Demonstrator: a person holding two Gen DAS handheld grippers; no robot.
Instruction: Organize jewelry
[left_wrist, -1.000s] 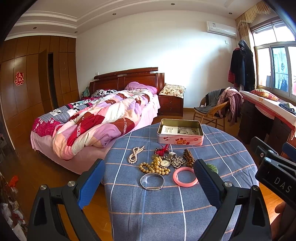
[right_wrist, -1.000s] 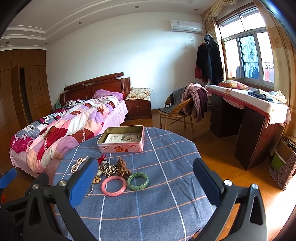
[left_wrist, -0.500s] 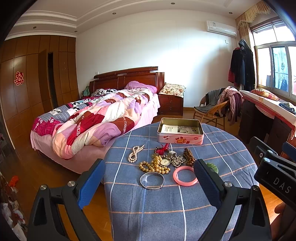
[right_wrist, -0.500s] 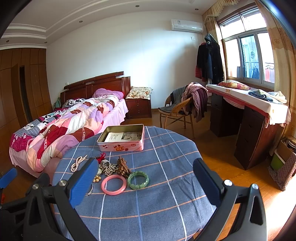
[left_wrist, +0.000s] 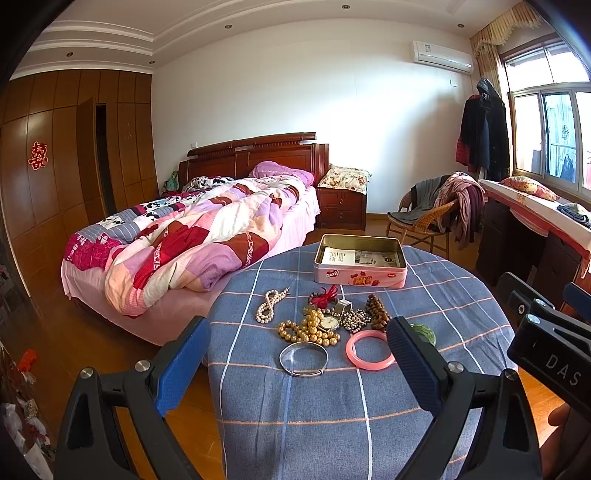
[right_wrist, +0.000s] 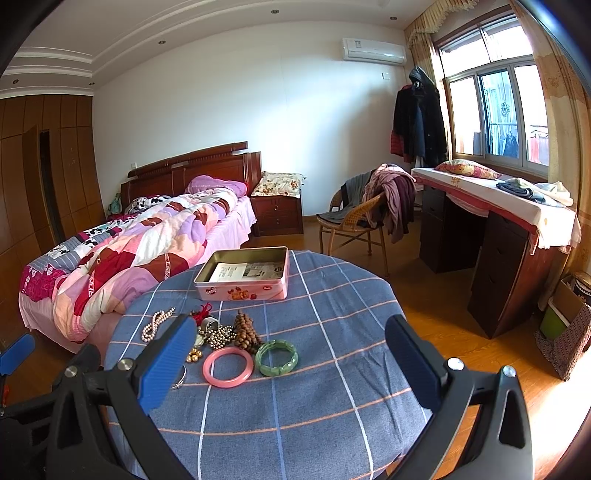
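A round table with a blue checked cloth (left_wrist: 332, 413) carries a pile of jewelry. There is a pearl necklace (left_wrist: 270, 305), gold beads (left_wrist: 308, 329), a watch (left_wrist: 328, 322), brown wooden beads (left_wrist: 376, 312), a silver bangle (left_wrist: 303, 358), a pink bangle (left_wrist: 369, 350) (right_wrist: 228, 366) and a green bangle (right_wrist: 277, 357). An open pink tin (left_wrist: 360, 260) (right_wrist: 243, 273) stands behind them, paper inside. My left gripper (left_wrist: 299, 363) hovers open above the near side of the pile. My right gripper (right_wrist: 291, 363) is open too, short of the bangles.
A bed with a patchwork quilt (left_wrist: 192, 236) lies left of the table. A wicker chair with clothes (right_wrist: 362, 218) and a dark desk (right_wrist: 495, 236) stand on the right. Wooden floor surrounds the table.
The right gripper view has drifted slightly, with the table sitting a little higher and closer. The left view is almost unchanged.
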